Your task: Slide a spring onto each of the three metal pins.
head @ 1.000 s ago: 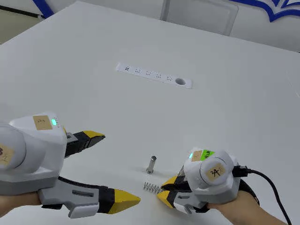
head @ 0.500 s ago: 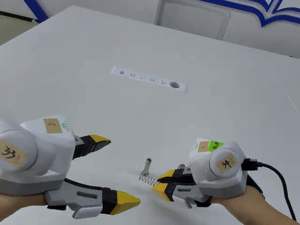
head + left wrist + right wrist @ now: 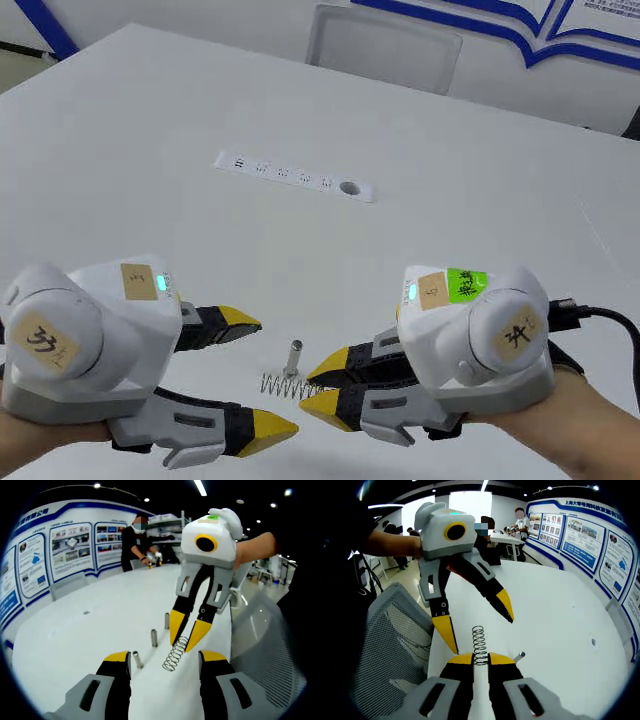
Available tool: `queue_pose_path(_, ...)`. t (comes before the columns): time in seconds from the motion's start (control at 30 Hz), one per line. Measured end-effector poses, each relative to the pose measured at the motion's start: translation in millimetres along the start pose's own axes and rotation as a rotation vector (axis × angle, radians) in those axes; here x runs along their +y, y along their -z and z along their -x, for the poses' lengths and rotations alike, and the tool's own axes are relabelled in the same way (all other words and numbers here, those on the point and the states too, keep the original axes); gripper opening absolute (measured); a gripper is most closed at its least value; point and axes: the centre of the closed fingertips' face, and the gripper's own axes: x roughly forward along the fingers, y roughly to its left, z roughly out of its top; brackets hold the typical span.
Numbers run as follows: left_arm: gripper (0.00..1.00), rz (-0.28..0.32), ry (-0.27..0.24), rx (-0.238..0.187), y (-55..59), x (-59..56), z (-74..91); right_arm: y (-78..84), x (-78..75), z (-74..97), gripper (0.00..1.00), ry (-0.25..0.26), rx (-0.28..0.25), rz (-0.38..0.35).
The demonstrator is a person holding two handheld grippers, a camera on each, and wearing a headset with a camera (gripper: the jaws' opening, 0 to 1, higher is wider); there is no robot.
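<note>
On the white bench [image 3: 450,200], near a power strip [image 3: 295,175], the jaws of my right gripper [image 3: 308,389] pinch one end of the spring [image 3: 285,385], beside an upright pin [image 3: 295,355]. My left gripper [image 3: 277,376] has its jaws wide apart. Blue-trimmed posters [image 3: 65,545] line the wall.

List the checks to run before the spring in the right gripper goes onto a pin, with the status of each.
1. Grip on spring: ok, the right gripper is shut on one end.
2. Left gripper free to assist: ok, it is open and holds nothing.
3. Pins free: ok, near pin, middle pin and far pin are upright and bare.
4. Spring lined up with a pin: not ok, it lies nearly flat while the pins stand upright.
5. Spring's free end clear of the table: cannot tell.
</note>
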Motion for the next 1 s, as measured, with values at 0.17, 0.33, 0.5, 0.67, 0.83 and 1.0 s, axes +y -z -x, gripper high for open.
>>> queue_pose_path(0.17, 0.41, -0.04, 0.031, 0.012, -1.6, -6.6, 0.8, -4.8, 3.0, 2.2, 0.1, 0.003, 0.001, 0.024)
queue_pose_path(0.33, 0.29, -0.054, 0.064, 0.029, -0.4, -14.5, 1.6, -6.7, 3.5, 4.9, 0.1, 0.009, 0.003, 0.039)
queue_pose_path(0.5, 0.22, -0.065, 0.086, 0.03, -3.4, -19.2, 2.6, -8.5, 3.0, 8.1, 0.1, 0.011, 0.005, 0.05)
queue_pose_path(0.67, 0.16, -0.075, 0.09, 0.047, -0.9, -18.8, 3.5, -8.3, 5.5, 9.1, 0.1, 0.007, 0.006, 0.056)
queue_pose_path(0.83, 0.14, -0.113, 0.125, 0.068, 2.2, -24.5, 4.6, -7.2, 9.5, 9.3, 0.1, -0.005, 0.012, 0.065)
queue_pose_path(1.0, 0.1, -0.151, 0.191, 0.069, 3.9, -30.9, 6.7, -8.9, 12.3, 10.5, 0.11, -0.01, 0.008, 0.077)
